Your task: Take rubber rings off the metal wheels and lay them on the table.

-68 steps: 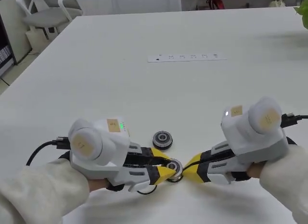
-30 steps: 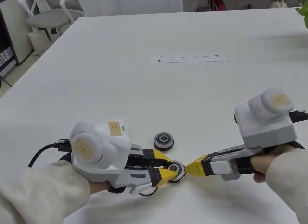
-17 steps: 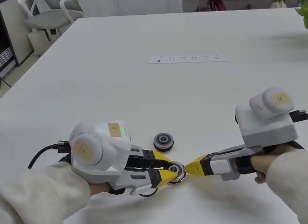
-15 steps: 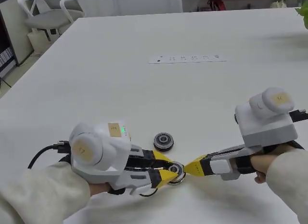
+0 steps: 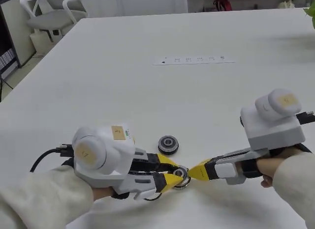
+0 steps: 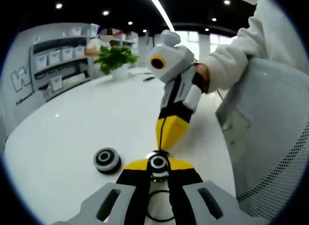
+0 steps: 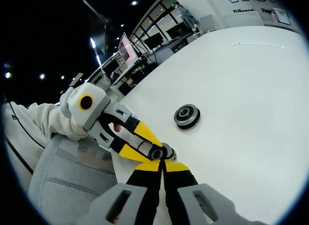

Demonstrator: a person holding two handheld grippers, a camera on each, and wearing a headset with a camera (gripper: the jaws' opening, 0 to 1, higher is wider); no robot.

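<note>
Left gripper (image 5: 176,176): white rounded plastic housing, black jaws, yellow wedge tips. Tan square sticker (image 5: 117,132) on top, black cable (image 5: 43,154) at rear. Right gripper (image 5: 191,173): same build, grey lower shell. Cream fleece sleeves (image 5: 37,202) on both arms.

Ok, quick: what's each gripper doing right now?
Left gripper: shut on the metal wheel.
Right gripper: shut, tips against that wheel; whether it pinches anything cannot be told.

head view looks down; close gripper views face each other, sharing one wheel (image 5: 179,173).
</note>
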